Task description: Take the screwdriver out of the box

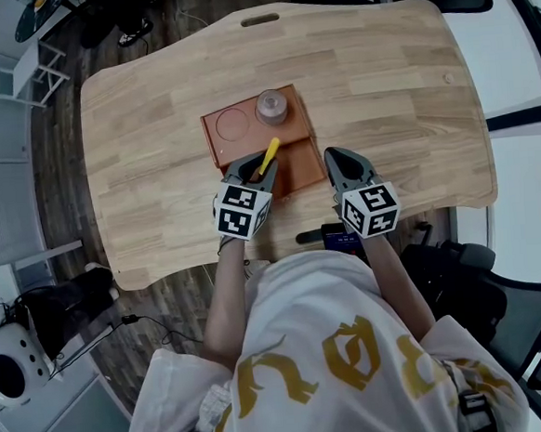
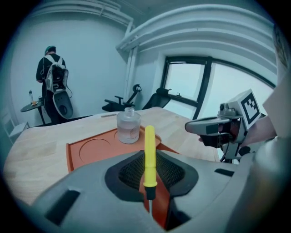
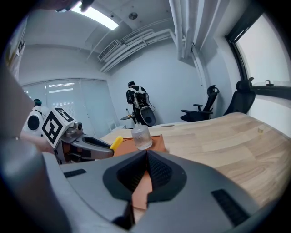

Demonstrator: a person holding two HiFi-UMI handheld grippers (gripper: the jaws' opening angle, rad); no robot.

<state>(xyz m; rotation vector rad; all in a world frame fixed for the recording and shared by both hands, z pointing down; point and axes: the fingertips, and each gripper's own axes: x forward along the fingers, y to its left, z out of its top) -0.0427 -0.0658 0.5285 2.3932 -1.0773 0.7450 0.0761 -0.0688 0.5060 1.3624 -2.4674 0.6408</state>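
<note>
One screwdriver (image 2: 149, 154) sticks up, clamped in the left tool (image 2: 149, 196).

Both forearms reach forward from the torso, side by side. The left gripper (image 1: 251, 163) hangs over the near edge of the box (image 1: 297, 169), its fingers (image 2: 136, 170) closed on the shaft of the screwdriver (image 1: 268, 155), whose yellow handle stands out past the tips, tilted toward the box's middle. The right gripper (image 1: 334, 156) sits just beside the box's near right corner, its fingers (image 3: 159, 170) pressed together with nothing between them. The two grippers are near each other but apart.
</note>
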